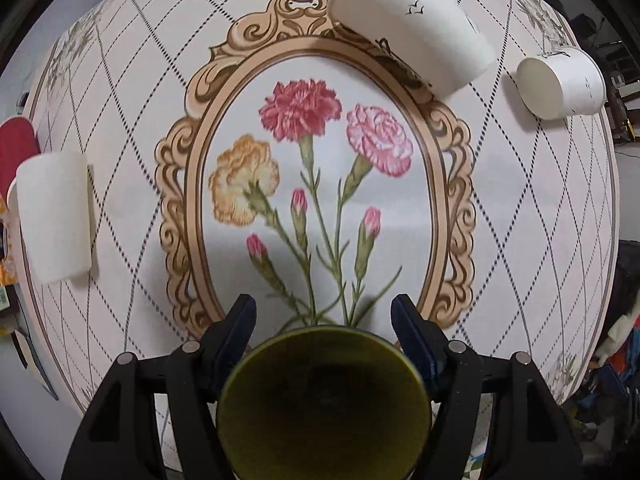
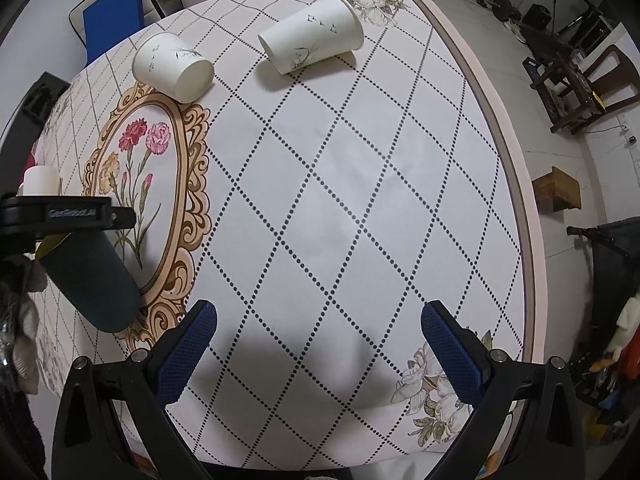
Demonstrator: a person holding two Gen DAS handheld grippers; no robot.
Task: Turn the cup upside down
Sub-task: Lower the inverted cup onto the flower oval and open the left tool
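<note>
My left gripper (image 1: 323, 312) is shut on a dark green cup (image 1: 324, 404) with a yellow-green inside; its open mouth faces the camera. In the right wrist view the same cup (image 2: 92, 280) hangs tilted above the tablecloth, held by the left gripper (image 2: 68, 216) near its rim. My right gripper (image 2: 319, 320) is open and empty above the table's near edge.
Two white paper cups lie on their sides at the far end (image 1: 412, 20) (image 1: 560, 82), also in the right wrist view (image 2: 174, 66) (image 2: 314, 38). A third white cup (image 1: 54, 216) lies at the left. The round table (image 2: 532, 216) has a floral cloth; chairs and floor lie beyond.
</note>
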